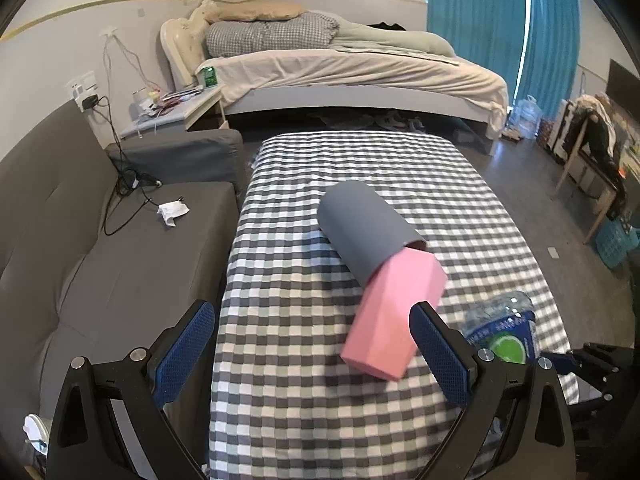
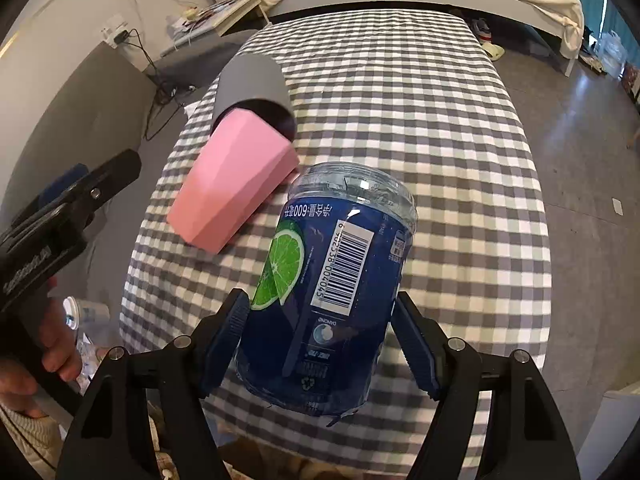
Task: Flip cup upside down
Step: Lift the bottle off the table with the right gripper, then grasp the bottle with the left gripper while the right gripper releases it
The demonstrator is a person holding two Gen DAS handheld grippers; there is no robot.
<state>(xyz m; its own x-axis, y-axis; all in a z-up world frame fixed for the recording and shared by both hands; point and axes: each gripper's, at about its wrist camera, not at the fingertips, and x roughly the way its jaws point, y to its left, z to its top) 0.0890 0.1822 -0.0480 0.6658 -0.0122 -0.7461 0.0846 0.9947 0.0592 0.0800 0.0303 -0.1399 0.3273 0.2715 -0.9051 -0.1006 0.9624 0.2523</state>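
A pink faceted cup lies on its side on the checkered table, its mouth end pushed into a grey cup that also lies on its side. Both show in the right wrist view, pink cup and grey cup. My left gripper is open, with its right finger beside the pink cup's base. My right gripper is shut on a blue plastic bottle with a lime label, held above the table. The bottle shows at the right of the left wrist view.
A grey sofa runs along the table's left side, with cables and crumpled paper on it. A bed stands beyond the table. A chair and a blue basket stand at the right.
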